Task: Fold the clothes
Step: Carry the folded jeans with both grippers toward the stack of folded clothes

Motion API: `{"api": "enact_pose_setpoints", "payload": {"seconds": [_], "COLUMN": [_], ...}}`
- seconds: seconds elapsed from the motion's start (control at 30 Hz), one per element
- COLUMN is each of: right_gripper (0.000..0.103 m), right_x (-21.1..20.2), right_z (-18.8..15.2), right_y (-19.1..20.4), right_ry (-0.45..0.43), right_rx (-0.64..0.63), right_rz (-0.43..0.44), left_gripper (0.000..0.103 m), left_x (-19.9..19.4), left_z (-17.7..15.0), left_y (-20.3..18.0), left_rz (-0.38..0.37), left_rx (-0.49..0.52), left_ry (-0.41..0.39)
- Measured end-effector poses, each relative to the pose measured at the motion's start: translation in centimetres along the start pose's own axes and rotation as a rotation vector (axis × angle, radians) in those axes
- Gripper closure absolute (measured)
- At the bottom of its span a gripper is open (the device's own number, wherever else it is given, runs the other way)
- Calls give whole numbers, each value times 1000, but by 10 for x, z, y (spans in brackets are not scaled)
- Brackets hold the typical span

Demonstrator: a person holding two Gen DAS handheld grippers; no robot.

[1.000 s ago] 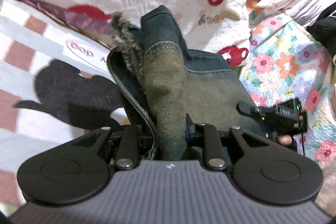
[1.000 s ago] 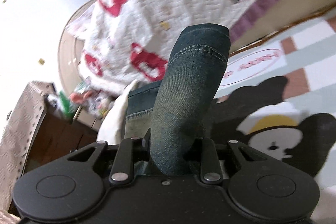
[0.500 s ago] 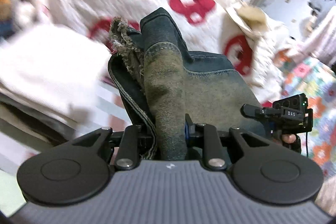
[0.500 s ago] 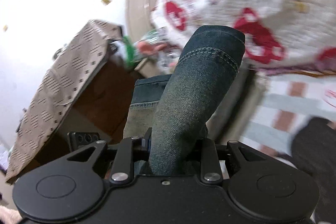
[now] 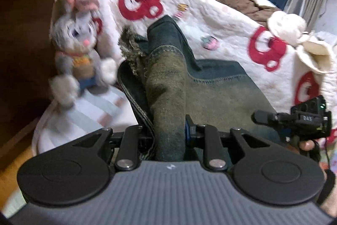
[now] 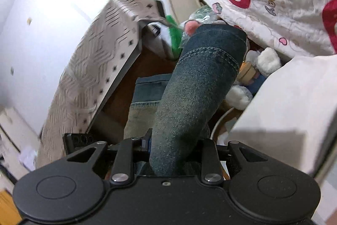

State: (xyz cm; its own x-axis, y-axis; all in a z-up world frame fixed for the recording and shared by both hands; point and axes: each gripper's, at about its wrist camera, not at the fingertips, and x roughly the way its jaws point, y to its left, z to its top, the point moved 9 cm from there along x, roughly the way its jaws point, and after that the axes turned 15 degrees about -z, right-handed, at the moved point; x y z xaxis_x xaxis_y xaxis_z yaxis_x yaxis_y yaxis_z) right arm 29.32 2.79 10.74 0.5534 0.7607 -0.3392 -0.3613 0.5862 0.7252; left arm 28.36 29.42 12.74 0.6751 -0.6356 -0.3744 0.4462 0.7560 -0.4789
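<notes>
A folded pair of dark, faded jeans (image 5: pixel 168 81) with a frayed hem is held up in the air between both grippers. My left gripper (image 5: pixel 168 134) is shut on one thick fold, which bulges out past the fingers and hides their tips. My right gripper (image 5: pixel 294 119) appears at the right of the left wrist view, held in a hand at the far edge of the same denim. In the right wrist view my right gripper (image 6: pixel 174 147) is shut on a rolled fold of the jeans (image 6: pixel 200 81). That fold stands up between the jaws.
A white quilt with red bears (image 5: pixel 189 14) is heaped behind the jeans. A grey plush rabbit (image 5: pixel 80 52) leans against dark wooden furniture (image 5: pixel 25 35) on the left. A patterned cloth (image 6: pixel 94 60) covers a box near a white wall. A white folded cloth (image 6: pixel 290 102) lies on the right.
Both grippers have swung up and sideways with the jeans, away from the striped cartoon blanket and toward the plush rabbit and the dark furniture. Neither grip has changed.
</notes>
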Motion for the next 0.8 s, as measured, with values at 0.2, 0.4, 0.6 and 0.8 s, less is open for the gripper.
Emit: {"api": "enact_pose_setpoints", "payload": {"seconds": [0.2, 0.4, 0.6, 0.8], "right_gripper": [72, 72, 69, 68], "right_x": [45, 73, 94, 85], "right_z": [32, 51, 26, 17], "right_y": [-33, -94, -140, -152], "right_ry": [-95, -160, -163, -187], "right_rx": [105, 196, 209, 269], "right_rz": [46, -4, -217, -199], "left_gripper": [81, 81, 81, 81], "left_x": [52, 129, 193, 183], "left_z": [53, 64, 9, 15], "left_y": [37, 71, 122, 105], "left_rz": [43, 59, 106, 18], "left_rx": [9, 6, -84, -4], "left_ry": [13, 80, 187, 140]}}
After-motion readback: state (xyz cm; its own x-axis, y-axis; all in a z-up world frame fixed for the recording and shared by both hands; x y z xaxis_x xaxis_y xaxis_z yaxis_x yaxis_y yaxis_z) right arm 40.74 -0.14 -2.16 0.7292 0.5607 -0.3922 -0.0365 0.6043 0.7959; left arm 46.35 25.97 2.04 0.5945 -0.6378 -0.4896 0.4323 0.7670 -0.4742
